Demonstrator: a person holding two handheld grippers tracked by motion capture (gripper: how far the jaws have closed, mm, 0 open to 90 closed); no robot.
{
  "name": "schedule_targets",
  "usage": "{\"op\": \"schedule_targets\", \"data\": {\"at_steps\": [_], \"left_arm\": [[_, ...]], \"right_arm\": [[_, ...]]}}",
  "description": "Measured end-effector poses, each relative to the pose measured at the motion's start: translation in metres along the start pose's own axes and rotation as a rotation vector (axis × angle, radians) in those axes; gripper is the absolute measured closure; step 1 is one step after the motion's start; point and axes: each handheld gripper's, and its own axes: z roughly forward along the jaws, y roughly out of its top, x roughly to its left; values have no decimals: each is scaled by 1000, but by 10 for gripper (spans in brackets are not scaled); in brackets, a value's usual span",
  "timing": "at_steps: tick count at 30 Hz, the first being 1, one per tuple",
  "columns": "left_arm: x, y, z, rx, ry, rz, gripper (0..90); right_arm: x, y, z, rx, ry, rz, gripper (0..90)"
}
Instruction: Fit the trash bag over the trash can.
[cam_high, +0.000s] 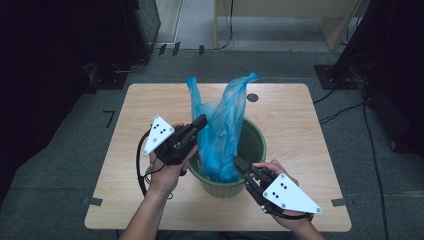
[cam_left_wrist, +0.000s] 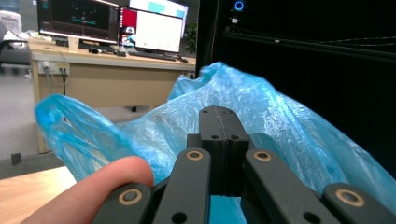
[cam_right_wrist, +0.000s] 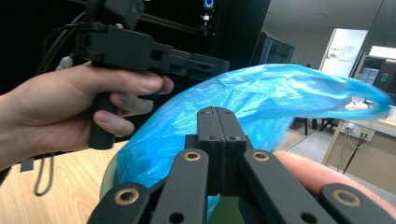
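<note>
Both claws clamped tight, left gripper (cam_high: 201, 121) and right gripper (cam_high: 239, 162) each pinching film of the blue plastic bag (cam_high: 221, 130) standing in the green bin (cam_high: 254, 145) — light, floppy, slippery, best gripped at the rim.

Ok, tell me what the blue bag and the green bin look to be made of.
Blue bag: thin plastic film, translucent and glossy, judging by its crinkles and see-through folds. Green bin: probably moulded plastic, matte, with a smooth uniform rim.
</note>
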Motion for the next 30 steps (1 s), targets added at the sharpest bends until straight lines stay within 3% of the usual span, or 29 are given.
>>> {"op": "schedule_targets", "data": {"at_steps": [6, 11, 14, 20, 23, 25, 28, 29, 30], "left_arm": [[9, -11, -18, -27, 4, -34, 900], [7, -17, -29, -94, -16, -9, 900], [5, -17, -28, -92, -17, 7, 900], [8, -25, -25, -49, 45, 16, 898], [13, -27, -27, -50, 68, 4, 839], [15, -26, -28, -57, 93, 3, 722], [17, -23, -29, -81, 97, 5, 589], [16, -21, -28, -76, 108, 32, 569], [15, -20, -27, -72, 116, 46, 539]], "right_arm": [[2, -5, 1, 25, 11, -9, 900], [1, -7, 4, 53, 47, 2, 764], [-1, -4, 5, 55, 45, 28, 687], [-8, 6, 11, 71, 41, 104, 566], [-12, 14, 16, 85, 33, 127, 534], [-15, 18, 21, 96, 33, 142, 508], [-17, 19, 30, 141, 26, 190, 505], [-17, 19, 33, 167, 39, 210, 538], [-16, 18, 35, 191, 52, 218, 627]]}}
